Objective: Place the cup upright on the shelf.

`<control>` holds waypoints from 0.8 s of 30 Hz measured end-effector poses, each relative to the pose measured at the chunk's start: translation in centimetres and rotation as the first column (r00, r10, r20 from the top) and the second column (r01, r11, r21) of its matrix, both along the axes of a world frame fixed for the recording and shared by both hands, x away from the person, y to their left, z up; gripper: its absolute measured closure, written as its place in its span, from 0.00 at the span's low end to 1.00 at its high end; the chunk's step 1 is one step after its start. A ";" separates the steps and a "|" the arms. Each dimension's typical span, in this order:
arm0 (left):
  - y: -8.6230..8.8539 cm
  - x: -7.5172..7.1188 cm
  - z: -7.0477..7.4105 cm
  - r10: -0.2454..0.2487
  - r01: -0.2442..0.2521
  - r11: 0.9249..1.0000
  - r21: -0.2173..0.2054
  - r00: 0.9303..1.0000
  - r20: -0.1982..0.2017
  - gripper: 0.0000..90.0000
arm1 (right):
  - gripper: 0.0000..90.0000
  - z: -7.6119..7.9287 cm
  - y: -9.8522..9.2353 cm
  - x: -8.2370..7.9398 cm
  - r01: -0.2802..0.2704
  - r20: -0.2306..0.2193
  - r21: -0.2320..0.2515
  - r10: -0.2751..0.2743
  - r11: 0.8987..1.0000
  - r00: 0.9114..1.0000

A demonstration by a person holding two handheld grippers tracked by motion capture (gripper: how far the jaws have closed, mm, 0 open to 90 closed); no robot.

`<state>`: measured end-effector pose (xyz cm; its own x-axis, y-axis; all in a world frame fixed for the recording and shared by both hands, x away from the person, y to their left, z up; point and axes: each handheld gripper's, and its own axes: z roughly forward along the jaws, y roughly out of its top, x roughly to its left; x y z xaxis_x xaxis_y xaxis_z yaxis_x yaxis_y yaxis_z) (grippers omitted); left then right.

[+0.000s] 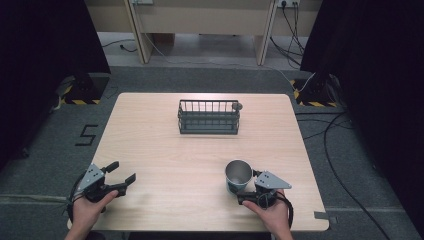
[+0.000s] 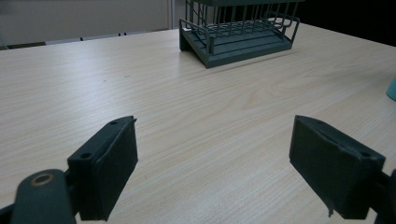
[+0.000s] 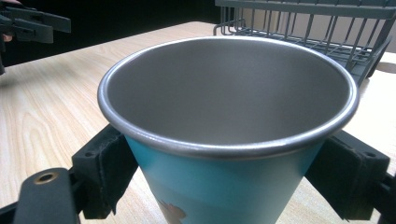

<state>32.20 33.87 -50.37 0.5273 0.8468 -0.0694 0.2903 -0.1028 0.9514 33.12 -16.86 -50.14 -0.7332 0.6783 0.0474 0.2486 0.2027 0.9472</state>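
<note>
Right now our right gripper has its fingers closed around the cup; rack sits straight ahead across the desk; left gripper wide, idle.

A light wooden table stands on grey carpet floor. Black curtains hang at both sides. Cables lie on the right.

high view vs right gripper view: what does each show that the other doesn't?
High view alone: the whole table, the floor with cables, both hands, and the left gripper open over bare wood. Right gripper view alone: the cup's empty steel inside, its blue wall and a jaw on each side of it. Both: the cup, the wire rack beyond it and the right gripper.
</note>
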 end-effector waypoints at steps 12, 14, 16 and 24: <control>0.0 0.0 0.0 0.000 0.000 1.000 0.000 1.000 0.000 0.16 | 0.18 0.6 -0.1 -0.1 0.015 0.021 0.019 -0.015 1.000 1.000; 0.0 0.0 0.0 0.000 0.000 1.000 -0.001 1.000 0.001 0.16 | 0.18 0.7 -0.1 0.0 0.016 0.026 0.023 -0.017 1.000 1.000; 0.0 0.0 0.0 0.000 0.000 1.000 -0.001 1.000 0.000 0.16 | 0.18 0.9 -0.1 0.0 0.019 0.028 0.025 -0.019 1.000 0.999; 0.0 0.0 0.0 0.000 0.000 1.000 -0.001 1.000 0.000 0.16 | 0.18 1.5 -0.2 0.3 0.032 0.048 0.037 -0.034 0.999 0.998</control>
<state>32.20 33.86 -50.36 0.5278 0.8465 -0.0703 0.2899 -0.1017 0.9516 33.41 -17.10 -48.64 -0.7125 0.7007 0.0375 0.2085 0.1603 0.9648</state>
